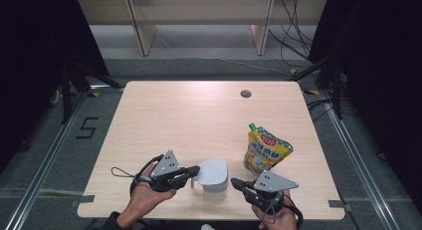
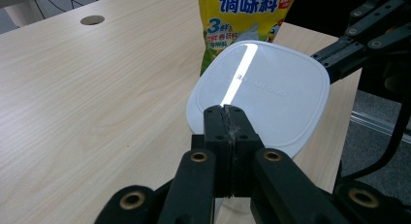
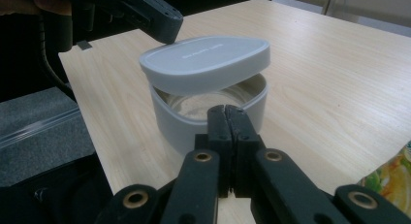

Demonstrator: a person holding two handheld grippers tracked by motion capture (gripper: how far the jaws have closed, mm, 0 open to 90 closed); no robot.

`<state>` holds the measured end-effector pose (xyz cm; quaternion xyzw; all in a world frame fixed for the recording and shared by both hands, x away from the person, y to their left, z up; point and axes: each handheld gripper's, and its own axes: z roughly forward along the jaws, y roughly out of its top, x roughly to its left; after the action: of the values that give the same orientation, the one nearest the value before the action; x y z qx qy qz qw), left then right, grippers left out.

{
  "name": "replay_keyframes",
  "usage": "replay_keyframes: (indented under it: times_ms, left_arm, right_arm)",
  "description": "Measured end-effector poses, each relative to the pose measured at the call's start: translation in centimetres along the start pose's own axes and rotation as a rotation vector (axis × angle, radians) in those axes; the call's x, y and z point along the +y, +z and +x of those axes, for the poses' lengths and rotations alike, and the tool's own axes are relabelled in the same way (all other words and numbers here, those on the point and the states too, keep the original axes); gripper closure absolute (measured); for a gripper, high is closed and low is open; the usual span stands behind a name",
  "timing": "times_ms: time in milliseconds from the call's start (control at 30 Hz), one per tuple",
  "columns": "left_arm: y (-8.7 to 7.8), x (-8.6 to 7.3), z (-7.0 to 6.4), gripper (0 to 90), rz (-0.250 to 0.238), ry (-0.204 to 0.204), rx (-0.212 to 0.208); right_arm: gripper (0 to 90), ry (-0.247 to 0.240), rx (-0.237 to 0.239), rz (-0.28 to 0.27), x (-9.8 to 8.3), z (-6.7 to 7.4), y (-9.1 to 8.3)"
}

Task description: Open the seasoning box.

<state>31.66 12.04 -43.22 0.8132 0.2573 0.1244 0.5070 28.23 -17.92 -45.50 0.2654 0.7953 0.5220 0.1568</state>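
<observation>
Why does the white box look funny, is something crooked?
Yes. The lid is not sitting flat on the box. It is tilted, lifted on the side facing the right gripper, so there is a gap into the box. The left gripper is shut on the lid's edge. Nothing is spilled.

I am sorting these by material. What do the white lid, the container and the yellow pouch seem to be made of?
Lid: likely matte plastic, smooth with a soft light streak.
Container: seemingly the same pale plastic.
Seasoning pouch: glossy printed plastic film, slightly crinkled, with a green cap.
</observation>
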Motion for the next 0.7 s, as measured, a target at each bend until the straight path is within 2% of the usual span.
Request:
replay_keyframes:
  times_ms: [33,100,133,167,267,300,333,367,433,467,567,633,700]
  left_arm:
    - [0.0,0.0,0.0,88.2,-0.002,-0.005,0.004]
    - [0.0,0.0,0.1,88.2,0.001,0.021,0.006]
    - [0.0,0.0,0.1,88.2,-0.002,0.021,0.003]
    - [0.0,0.0,0.1,88.2,-0.001,0.022,0.005]
    - [-0.1,-0.1,-0.1,88.5,-0.002,0.005,0.011]
    - [-0.1,-0.1,0.0,88.6,0.001,0.008,0.011]
    - [-0.1,-0.1,-0.1,88.6,-0.002,-0.012,0.009]
    - [-0.1,-0.1,0.1,88.6,-0.002,-0.001,0.008]
    - [-0.1,-0.2,0.1,88.6,-0.004,-0.003,0.007]
    - [-0.1,-0.1,0.1,88.6,-0.004,-0.003,0.008]
    - [-0.1,-0.1,0.1,88.6,-0.004,-0.001,0.009]
    - [-0.1,-0.2,0.1,88.6,-0.005,0.0,0.008]
    - [-0.1,-0.2,0.2,87.5,-0.003,0.0,0.005]
  right_arm:
    - [90.0,-0.005,-0.012,0.005,0.1,0.0,0.0]
    - [90.0,0.0,0.002,0.013,0.2,0.1,0.1]
    - [90.0,0.01,0.006,0.011,0.3,0.2,0.2]
    - [90.0,-0.015,-0.008,-0.005,0.4,0.1,0.2]
    - [90.0,0.016,0.014,0.012,0.6,0.3,0.2]
    - [90.0,0.011,0.006,0.015,0.6,0.3,0.3]
    - [90.0,0.017,0.031,0.019,0.6,0.4,0.6]
    - [90.0,0.012,0.015,0.022,0.6,0.5,0.6]
    - [90.0,-0.013,0.012,0.021,0.7,0.4,0.7]
    - [90.0,0.0,0.011,0.018,0.7,0.5,0.7]
    - [90.0,-0.018,0.014,0.015,0.9,0.5,0.8]
    - [90.0,0.001,0.02,0.023,1.0,0.6,0.8]
    - [90.0,-0.002,0.03,0.008,1.2,0.7,1.0]
